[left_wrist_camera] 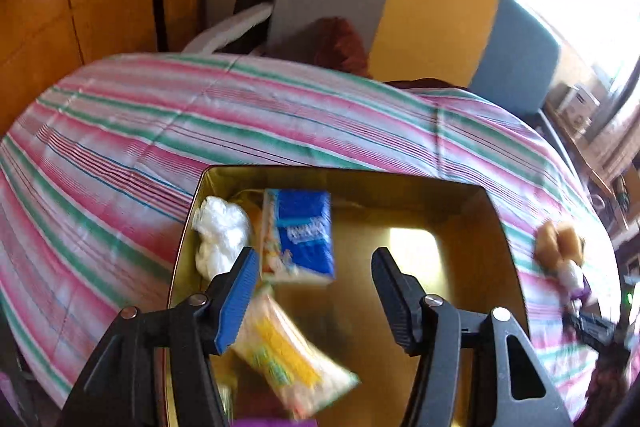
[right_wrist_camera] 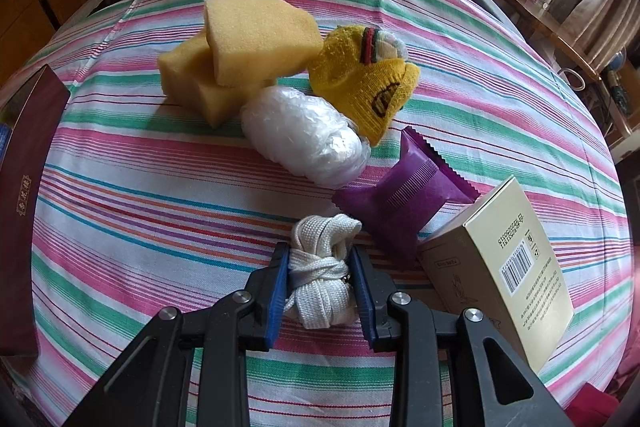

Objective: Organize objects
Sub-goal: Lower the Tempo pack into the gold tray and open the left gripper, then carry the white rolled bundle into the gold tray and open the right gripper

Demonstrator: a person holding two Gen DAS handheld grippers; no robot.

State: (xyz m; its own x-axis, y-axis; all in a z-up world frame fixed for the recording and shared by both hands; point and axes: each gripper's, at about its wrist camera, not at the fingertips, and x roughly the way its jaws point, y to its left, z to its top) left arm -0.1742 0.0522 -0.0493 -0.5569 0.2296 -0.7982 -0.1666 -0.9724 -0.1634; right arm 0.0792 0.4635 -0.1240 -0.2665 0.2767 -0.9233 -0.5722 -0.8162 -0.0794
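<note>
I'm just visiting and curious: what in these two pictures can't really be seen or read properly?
- Left wrist view: the blue packet in the gold tin is motion-blurred, so its label is unreadable.
- Left wrist view: the yellow packet is partly covered by the left tool, and something purple is cut off by the bottom edge.
- Right wrist view: the dark red box runs off the left edge.
- Right wrist view: the cream box print is too small to read.

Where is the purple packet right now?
In the right wrist view, the purple packet lies right of centre on the striped cloth, between the white bundle and the cream box.
</note>
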